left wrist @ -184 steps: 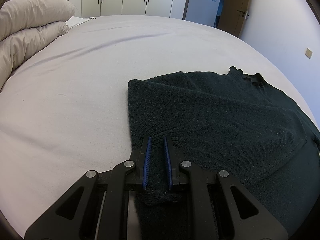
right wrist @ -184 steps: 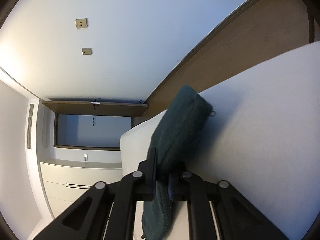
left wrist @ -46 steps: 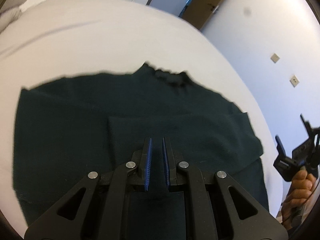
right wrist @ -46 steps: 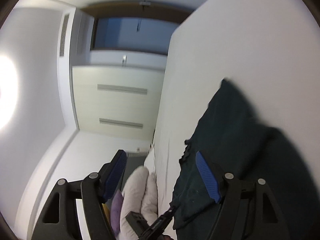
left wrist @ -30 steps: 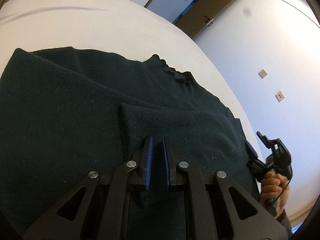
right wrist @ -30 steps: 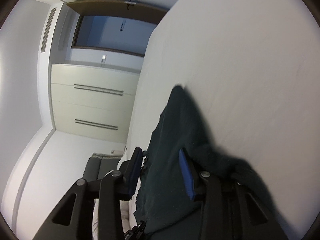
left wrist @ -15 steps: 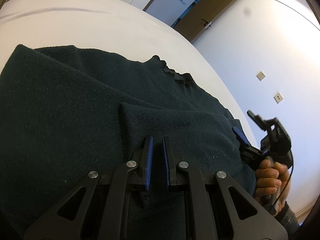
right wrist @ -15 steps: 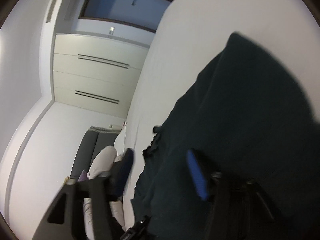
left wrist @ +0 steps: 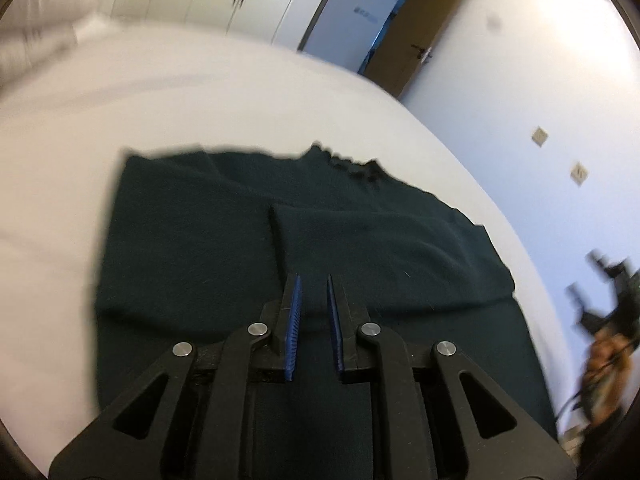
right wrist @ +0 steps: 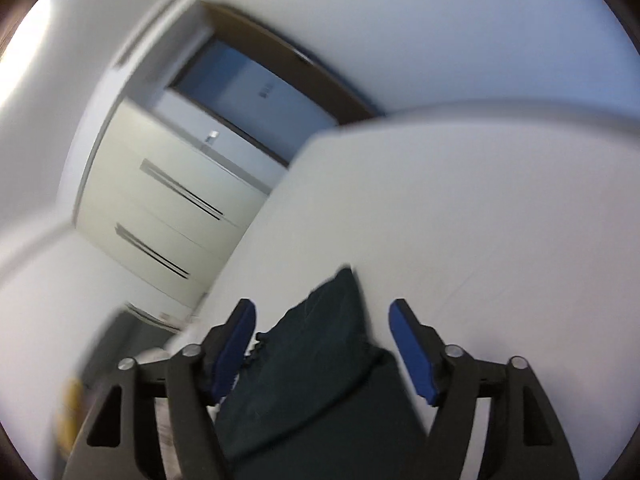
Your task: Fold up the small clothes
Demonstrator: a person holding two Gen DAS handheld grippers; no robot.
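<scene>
One sweater [left wrist: 304, 248] lies flat on the bed [left wrist: 200, 92], both sleeves folded across the body; folding the body itself appears outstanding. Left gripper [left wrist: 311, 312]: jaws nearly together, nothing between them, above the hem. Right gripper [right wrist: 322, 344]: jaws opening, pads clear of the fabric. Door [left wrist: 348, 20] label: unreadable.

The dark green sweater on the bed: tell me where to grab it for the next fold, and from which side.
Probably grip the dark green sweater at its hem edge nearest the left gripper, coming low from that near side. Both sleeves already lie folded across the body, so the hem is the free edge to carry toward the collar.
</scene>
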